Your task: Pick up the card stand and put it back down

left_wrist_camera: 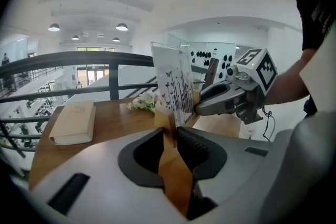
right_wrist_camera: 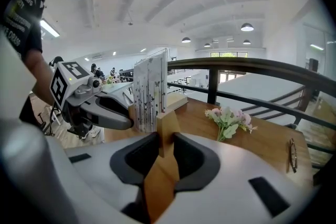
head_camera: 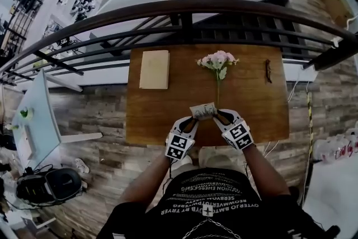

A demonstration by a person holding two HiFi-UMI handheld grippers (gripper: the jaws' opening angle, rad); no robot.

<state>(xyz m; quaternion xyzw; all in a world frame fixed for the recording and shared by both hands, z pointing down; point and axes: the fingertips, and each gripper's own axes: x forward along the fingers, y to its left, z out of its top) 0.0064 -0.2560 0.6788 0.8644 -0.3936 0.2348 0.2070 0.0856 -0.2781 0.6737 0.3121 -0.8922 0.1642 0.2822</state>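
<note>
The card stand (head_camera: pixel 202 111) is a wooden base carrying an upright clear sheet with a butterfly print, and it is over the front edge of the wooden table (head_camera: pixel 168 115). My left gripper (head_camera: pixel 192 118) is shut on the base's left end. My right gripper (head_camera: pixel 219 116) is shut on its right end. In the left gripper view the wooden base (left_wrist_camera: pixel 167 122) sits between the pads, the printed card (left_wrist_camera: pixel 173 84) rises behind it, and the right gripper (left_wrist_camera: pixel 231 96) is beyond. The right gripper view shows the base (right_wrist_camera: pixel 168 126), the card (right_wrist_camera: pixel 149 89) and the left gripper (right_wrist_camera: pixel 92 105). I cannot tell whether the base touches the table.
A cream book (head_camera: pixel 154 69) lies at the table's back left. A pink flower sprig (head_camera: pixel 218 61) lies at the back middle, and a small dark object (head_camera: pixel 268 70) at the back right. A dark metal railing (head_camera: pixel 184 14) runs behind the table.
</note>
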